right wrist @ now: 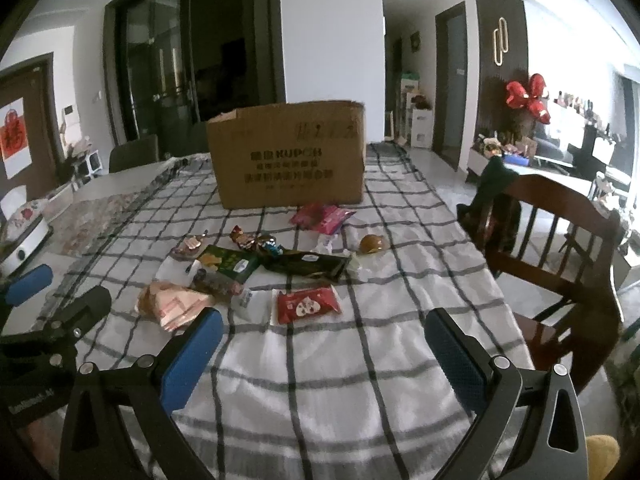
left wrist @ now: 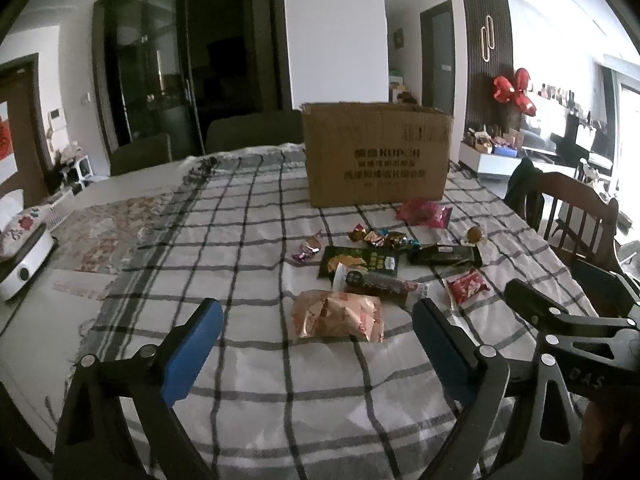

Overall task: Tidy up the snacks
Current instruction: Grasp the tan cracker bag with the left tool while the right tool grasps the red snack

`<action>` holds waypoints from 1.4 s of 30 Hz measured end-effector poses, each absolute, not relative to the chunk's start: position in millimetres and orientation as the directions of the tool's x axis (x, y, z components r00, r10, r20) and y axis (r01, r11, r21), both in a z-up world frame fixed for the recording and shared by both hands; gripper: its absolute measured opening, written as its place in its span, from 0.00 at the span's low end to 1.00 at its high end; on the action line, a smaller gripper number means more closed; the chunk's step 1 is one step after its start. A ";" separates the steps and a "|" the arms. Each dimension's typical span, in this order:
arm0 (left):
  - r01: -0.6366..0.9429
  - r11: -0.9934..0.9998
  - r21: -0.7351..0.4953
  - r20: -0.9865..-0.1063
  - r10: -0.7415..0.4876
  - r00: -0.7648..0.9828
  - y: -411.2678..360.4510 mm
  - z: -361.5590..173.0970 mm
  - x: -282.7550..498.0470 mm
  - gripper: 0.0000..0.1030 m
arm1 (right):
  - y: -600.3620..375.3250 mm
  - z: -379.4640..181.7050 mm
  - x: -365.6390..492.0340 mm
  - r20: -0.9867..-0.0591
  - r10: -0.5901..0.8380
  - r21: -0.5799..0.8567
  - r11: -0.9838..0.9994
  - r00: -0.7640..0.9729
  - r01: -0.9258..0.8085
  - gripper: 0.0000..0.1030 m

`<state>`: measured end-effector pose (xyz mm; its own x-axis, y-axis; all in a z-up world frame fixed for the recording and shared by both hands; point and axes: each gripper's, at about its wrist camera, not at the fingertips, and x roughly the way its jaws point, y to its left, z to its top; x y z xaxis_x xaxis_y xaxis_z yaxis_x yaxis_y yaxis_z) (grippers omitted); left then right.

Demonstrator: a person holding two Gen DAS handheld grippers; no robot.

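Several snack packs lie on a checked tablecloth (left wrist: 248,264) in front of an open cardboard box (left wrist: 376,156) (right wrist: 288,152). Nearest my left gripper (left wrist: 318,324) is a tan foil bag (left wrist: 338,316), just beyond its open blue pads. Behind it lie a green pack (left wrist: 360,260), a dark long pack (left wrist: 444,256), a pink bag (left wrist: 424,212) and small wrapped candies (left wrist: 380,238). My right gripper (right wrist: 324,340) is open and empty, just short of a red packet (right wrist: 308,304). A round bun (right wrist: 372,243) lies at the right.
A wooden chair (right wrist: 560,248) stands at the table's right edge. A white appliance (left wrist: 20,264) sits at the far left on a floral mat (left wrist: 108,236). Dark chairs (left wrist: 252,132) stand behind the table. The right gripper's body (left wrist: 568,328) shows in the left wrist view.
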<state>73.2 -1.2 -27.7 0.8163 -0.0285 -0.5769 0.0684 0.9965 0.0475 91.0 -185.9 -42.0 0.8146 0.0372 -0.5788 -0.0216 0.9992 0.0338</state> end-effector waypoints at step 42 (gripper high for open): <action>0.077 0.990 -0.119 -0.760 -0.140 0.634 0.9 -91.6 147.8 0.51 | -178.2 -101.4 177.8 -0.759 0.088 0.060 0.996 0.645 -0.065 0.55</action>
<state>147.8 0.9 -91.6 0.6342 -0.1405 -0.7603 0.0771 0.9899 -0.1186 177.8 -178.2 -101.4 0.6451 0.0882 -0.7590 -0.0652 0.9960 0.0603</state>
